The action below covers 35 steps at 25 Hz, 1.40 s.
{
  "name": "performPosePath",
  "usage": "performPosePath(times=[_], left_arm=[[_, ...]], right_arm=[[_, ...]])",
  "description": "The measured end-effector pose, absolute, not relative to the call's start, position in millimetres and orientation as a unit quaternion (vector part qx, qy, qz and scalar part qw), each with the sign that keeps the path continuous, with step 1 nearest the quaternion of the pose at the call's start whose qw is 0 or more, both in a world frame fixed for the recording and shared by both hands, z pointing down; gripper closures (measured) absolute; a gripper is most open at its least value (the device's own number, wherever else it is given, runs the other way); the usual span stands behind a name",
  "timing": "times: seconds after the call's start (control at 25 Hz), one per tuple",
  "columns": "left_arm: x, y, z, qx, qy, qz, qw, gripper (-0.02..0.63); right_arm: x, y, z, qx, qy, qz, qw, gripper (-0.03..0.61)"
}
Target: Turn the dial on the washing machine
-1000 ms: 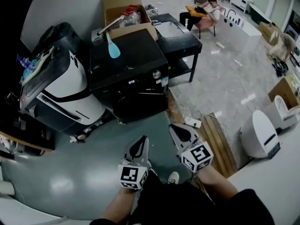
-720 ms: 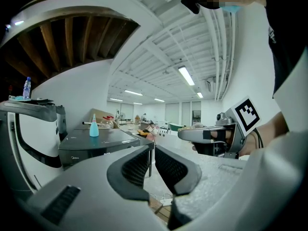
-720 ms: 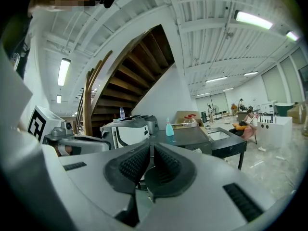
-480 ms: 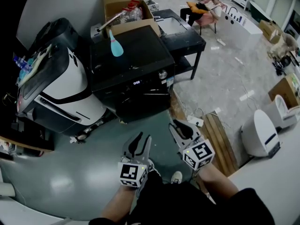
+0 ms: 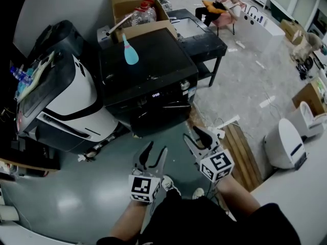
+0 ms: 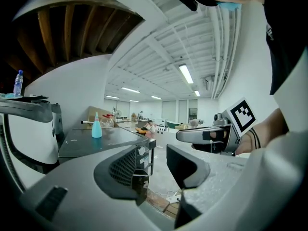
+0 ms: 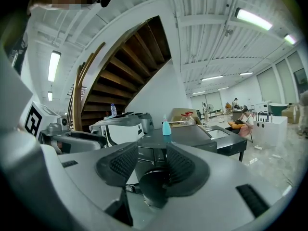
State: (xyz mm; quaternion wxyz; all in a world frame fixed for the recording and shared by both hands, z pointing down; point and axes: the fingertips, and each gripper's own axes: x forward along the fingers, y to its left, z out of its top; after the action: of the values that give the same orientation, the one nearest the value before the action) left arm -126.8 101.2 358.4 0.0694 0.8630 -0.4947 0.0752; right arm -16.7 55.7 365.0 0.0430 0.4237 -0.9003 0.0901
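While the left tongs [image 5: 156, 149] and right tongs [image 5: 191, 133] gape empty, the black washing machine [image 5: 145, 70] stands well ahead of them.
Both pairs of jaws have just been opening, with nothing between them, side by side above the grey floor [image 5: 76, 198]. The dial [image 5: 185, 85], seemingly the small pale knob, sits at the right end of the machine's front panel, near its top edge. A blue bottle [image 5: 129, 52] stands upright on the machine's lid.

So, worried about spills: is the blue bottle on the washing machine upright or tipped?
Upright: the blue bottle stands narrow tip up on top of the washing machine.
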Motion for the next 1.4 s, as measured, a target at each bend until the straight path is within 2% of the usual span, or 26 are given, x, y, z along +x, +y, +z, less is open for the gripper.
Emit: performPosePath(times=[0.16, 0.64, 1.4], left_arm=[[-145.8, 87.9, 361.4, 0.865, -0.486, 0.097, 0.086, 0.425], [-183.8, 53.1, 363.3, 0.879, -0.463, 0.091, 0.075, 0.414], [-124.4, -14.1, 380.0, 0.869, -0.476, 0.098, 0.094, 0.414]], right_arm=[[-32.1, 37.8, 369.3, 0.436, -0.895, 0.085, 0.045, 0.379], [-66.1, -7.4, 369.7, 0.465, -0.882, 0.057, 0.046, 0.345], [-13.2, -99.4, 406.1, 0.455, -0.885, 0.072, 0.07, 0.339]])
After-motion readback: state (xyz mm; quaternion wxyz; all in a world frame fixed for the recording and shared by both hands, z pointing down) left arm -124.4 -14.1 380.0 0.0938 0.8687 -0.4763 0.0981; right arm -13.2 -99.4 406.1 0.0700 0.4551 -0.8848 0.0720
